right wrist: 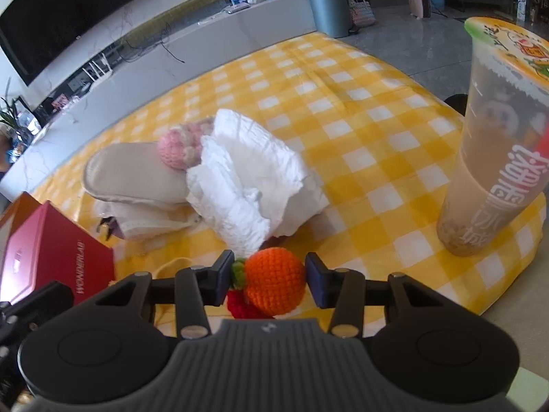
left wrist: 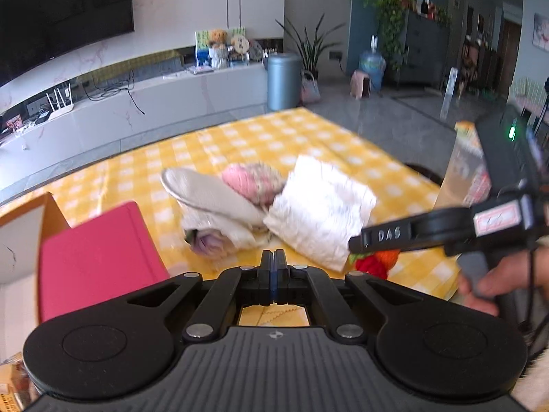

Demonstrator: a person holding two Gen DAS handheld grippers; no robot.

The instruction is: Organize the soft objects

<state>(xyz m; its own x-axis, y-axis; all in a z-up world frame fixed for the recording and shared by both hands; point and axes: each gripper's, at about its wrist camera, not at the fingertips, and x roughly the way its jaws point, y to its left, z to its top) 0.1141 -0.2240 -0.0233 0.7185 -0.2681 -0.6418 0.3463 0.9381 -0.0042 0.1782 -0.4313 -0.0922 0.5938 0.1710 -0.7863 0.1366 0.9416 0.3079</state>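
A pile of soft things lies on the yellow checked tablecloth [right wrist: 360,110]: a beige slipper [right wrist: 130,175], a pink crocheted ball [right wrist: 176,151] and a white crumpled diaper [right wrist: 247,178]. In the right wrist view my right gripper [right wrist: 269,279] is closed around an orange crocheted fruit [right wrist: 274,283], pads touching its sides; a red crocheted piece [right wrist: 240,304] sits under it. In the left wrist view my left gripper [left wrist: 273,264] is shut and empty, just in front of the slipper [left wrist: 209,195] and diaper [left wrist: 319,206]. The right gripper [left wrist: 357,242] shows there at right, over the orange fruit [left wrist: 386,257].
A red box [right wrist: 51,254] stands at the table's left edge, also in the left wrist view [left wrist: 99,254]. A tall sealed milk-tea cup [right wrist: 494,158] stands at the right. A grey bin [right wrist: 327,5] and TV cabinet lie beyond the table.
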